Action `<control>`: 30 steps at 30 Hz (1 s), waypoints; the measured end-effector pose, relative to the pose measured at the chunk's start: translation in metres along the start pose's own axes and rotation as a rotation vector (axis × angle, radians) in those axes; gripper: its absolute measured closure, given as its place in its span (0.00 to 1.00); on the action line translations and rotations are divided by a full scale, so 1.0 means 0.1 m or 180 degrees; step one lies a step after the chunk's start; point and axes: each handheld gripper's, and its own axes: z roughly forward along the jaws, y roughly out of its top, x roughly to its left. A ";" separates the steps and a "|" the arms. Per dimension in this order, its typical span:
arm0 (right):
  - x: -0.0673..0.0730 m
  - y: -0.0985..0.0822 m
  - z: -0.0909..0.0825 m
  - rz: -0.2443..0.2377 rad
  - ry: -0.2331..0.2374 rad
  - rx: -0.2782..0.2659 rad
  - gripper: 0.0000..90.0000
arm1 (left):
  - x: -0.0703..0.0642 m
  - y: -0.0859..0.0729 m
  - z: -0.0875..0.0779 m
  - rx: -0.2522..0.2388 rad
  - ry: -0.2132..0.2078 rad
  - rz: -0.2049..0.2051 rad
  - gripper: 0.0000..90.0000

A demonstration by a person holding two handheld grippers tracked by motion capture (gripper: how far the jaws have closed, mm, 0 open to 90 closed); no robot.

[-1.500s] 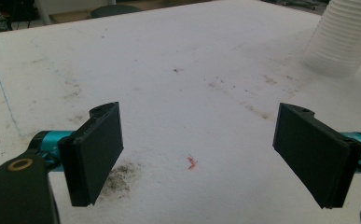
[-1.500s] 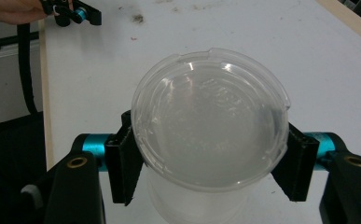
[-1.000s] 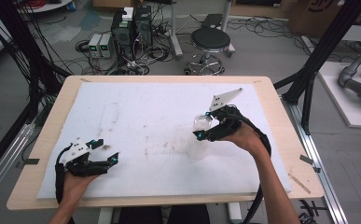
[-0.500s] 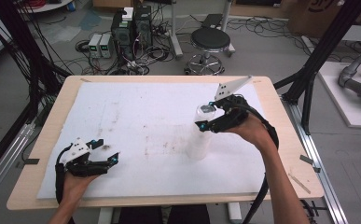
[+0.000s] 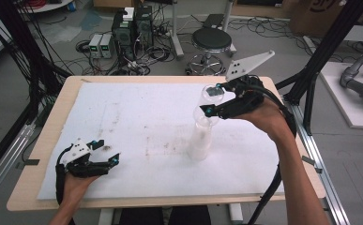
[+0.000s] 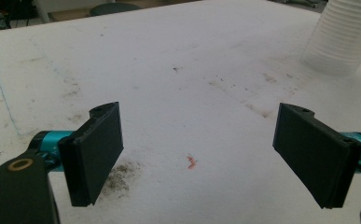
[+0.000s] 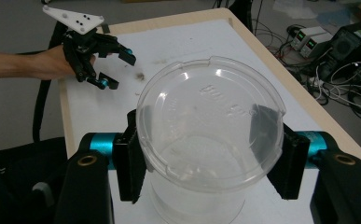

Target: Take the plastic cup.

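Here the right gripper (image 5: 210, 102) was raised above the table, its jaws clamped on a clear plastic cup (image 7: 209, 128); they had just been closing, with the cup between them. In the right gripper view the cup sat squarely between the two black jaws, one pad (image 7: 132, 156) pressed on each side of its wall just under the rim, and the open mouth faced the camera. In the high view the held cup (image 5: 213, 93) hung at the jaw tips, tilted, directly above a stack of cups (image 5: 200, 138) that stood upright on the white mat (image 5: 137, 117). Whether the cup's bottom was clear of the top of the stack could not be told.

The left gripper (image 5: 105, 152) lay low on the mat near the person's edge of the table (image 5: 52, 119), its jaws wide apart with nothing between them. In the left gripper view bare, stained mat (image 6: 192, 93) showed between the jaws, and the ribbed foot of the stack (image 6: 339, 37) stood well beyond the right-hand jaw, far from both pads.
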 end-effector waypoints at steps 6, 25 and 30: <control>0.14 -0.11 -0.03 -0.0005 0.0005 -0.0169 0.44 | 0.01 0.00 0.00 0.0001 -0.0009 -0.0028 0.18; 0.80 -0.63 0.33 0.0012 0.0120 -0.0820 0.44 | 0.01 0.00 -0.01 -0.0015 -0.0020 -0.0041 0.18; 0.88 -0.77 0.50 0.0143 0.0066 -0.1056 0.44 | 0.01 0.00 -0.01 -0.0028 -0.0008 -0.0039 0.18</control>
